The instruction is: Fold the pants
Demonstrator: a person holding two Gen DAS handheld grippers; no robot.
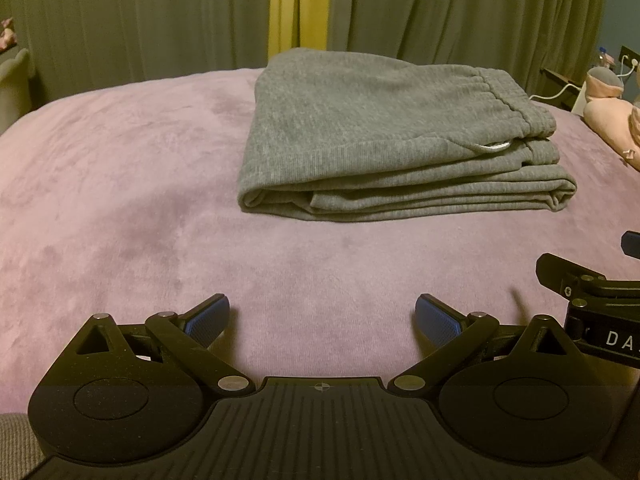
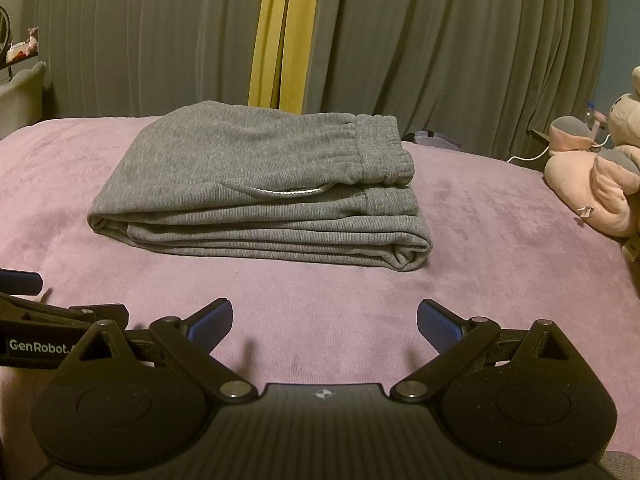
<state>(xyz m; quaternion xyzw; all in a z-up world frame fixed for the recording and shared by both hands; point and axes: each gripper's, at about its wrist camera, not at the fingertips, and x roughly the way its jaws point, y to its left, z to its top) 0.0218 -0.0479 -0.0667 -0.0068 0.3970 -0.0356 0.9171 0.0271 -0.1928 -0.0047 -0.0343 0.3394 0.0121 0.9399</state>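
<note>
Left fingers (image 1: 438, 322): spread wide, blue pads empty, low over the blanket (image 1: 120, 184).
Right fingers (image 2: 212, 322): likewise spread wide, holding nothing.
Left gripper (image 1: 322, 316): near the bed's front edge, well short of the pants (image 1: 384, 140); in the right view it shows at the left edge (image 2: 20, 283).
Right gripper (image 2: 325, 318): just beside the left one, also short of the pants (image 2: 264, 184).
Pants: grey sweatpants, folded into a layered stack, flat on the purple blanket; waistband on top at the right, white drawstring peeking out.
Backdrop: grey curtains (image 2: 440, 40) with a yellow strip (image 2: 280, 32).
Right side: pink plush toy (image 2: 592, 184) on the blanket, apart from the pants.
</note>
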